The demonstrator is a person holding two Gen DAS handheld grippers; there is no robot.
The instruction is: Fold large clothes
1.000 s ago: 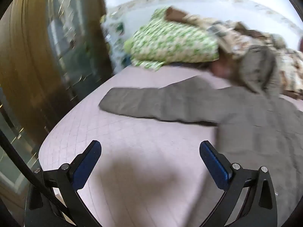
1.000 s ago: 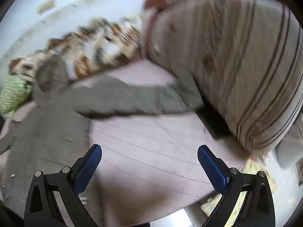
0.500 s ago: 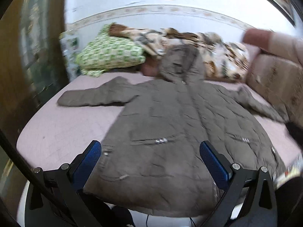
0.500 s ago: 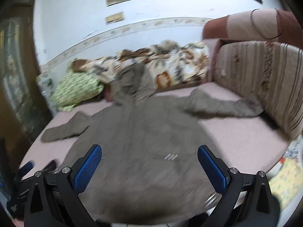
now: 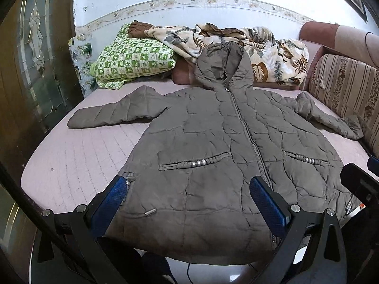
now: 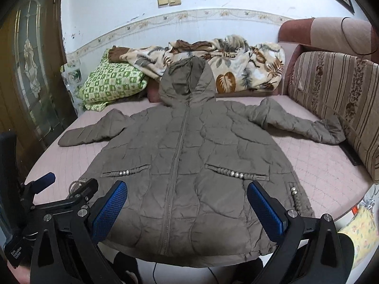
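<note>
A large grey-brown quilted hooded coat (image 5: pixel 213 142) (image 6: pixel 189 153) lies face up on a pink bed (image 5: pixel 83 156) (image 6: pixel 319 165), zipper closed, both sleeves spread out sideways, hem hanging over the near edge. My left gripper (image 5: pixel 189 203) hovers open above the hem's left half, nothing between its blue pads. My right gripper (image 6: pixel 187 206) is open too, over the hem's middle, holding nothing. The left gripper also shows at the lower left of the right wrist view, and the right one at the right edge of the left wrist view.
A green checked pillow (image 5: pixel 132 59) (image 6: pixel 111 82) and a leaf-print blanket (image 5: pixel 260 47) (image 6: pixel 232 59) lie at the bed's head under the hood. A striped cushion (image 5: pixel 343 87) (image 6: pixel 336 99) borders the right side. A dark glass-panelled door (image 5: pixel 40 59) stands at left.
Both views have swung from the sleeves and bed sides to face the whole coat from its hem, and have steadied. Both grippers stayed open.
</note>
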